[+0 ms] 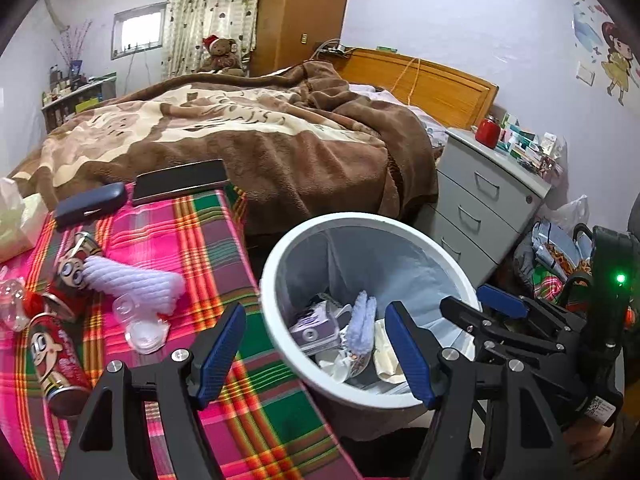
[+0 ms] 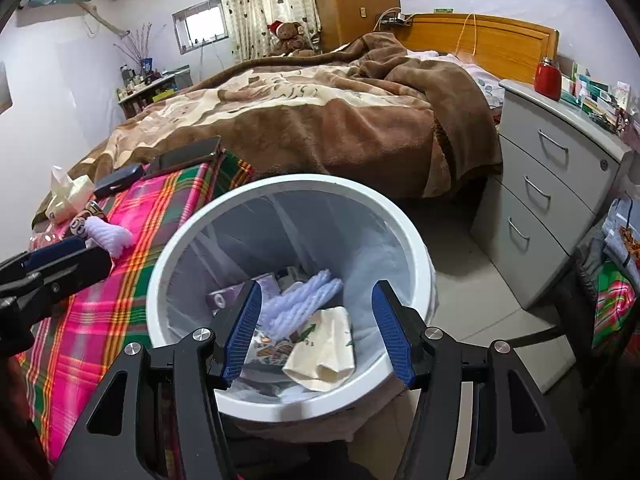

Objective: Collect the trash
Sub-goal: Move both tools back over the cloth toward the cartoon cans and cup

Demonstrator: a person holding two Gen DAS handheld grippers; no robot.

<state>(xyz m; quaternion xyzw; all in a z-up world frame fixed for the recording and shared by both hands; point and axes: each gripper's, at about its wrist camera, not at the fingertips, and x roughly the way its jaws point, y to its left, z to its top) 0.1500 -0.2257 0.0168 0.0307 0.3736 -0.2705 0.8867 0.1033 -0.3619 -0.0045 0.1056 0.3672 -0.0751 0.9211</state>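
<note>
The right gripper (image 2: 316,320) hangs right over the bin (image 2: 416,248), jaws spread wide with nothing between them. Below it, inside the bin's pale liner, lie a lilac knitted piece (image 2: 296,300), a cream paper bag (image 2: 324,348), some printed wrappers and a small purple box (image 2: 224,298), all loose at the bottom.

The left gripper (image 1: 316,348) is just beside it, also released and empty. One blue pad (image 1: 220,352) sits over the plaid cloth (image 1: 192,240), the other over the bin's near rim. From the left camera the right gripper shows at the bin's right edge, with a green light glowing on its body.

The bin stands on the floor against the edge of the plaid-covered surface, between it and a grey drawer unit (image 2: 552,184).

Trash on the plaid cloth: a second lilac knitted piece (image 1: 136,280), touching a cartoon-printed can (image 1: 76,264); another such can (image 1: 60,368) lying on its side nearer the camera; a crumpled clear plastic piece (image 1: 140,328) between them; and more clear plastic at the left edge. Farther back lie a dark case (image 1: 90,204), a black phone (image 1: 180,180) and a tissue pack (image 1: 16,220).

Behind everything is a bed under a brown blanket (image 2: 320,120), with a teddy bear (image 2: 288,36) by the curtain.
</note>
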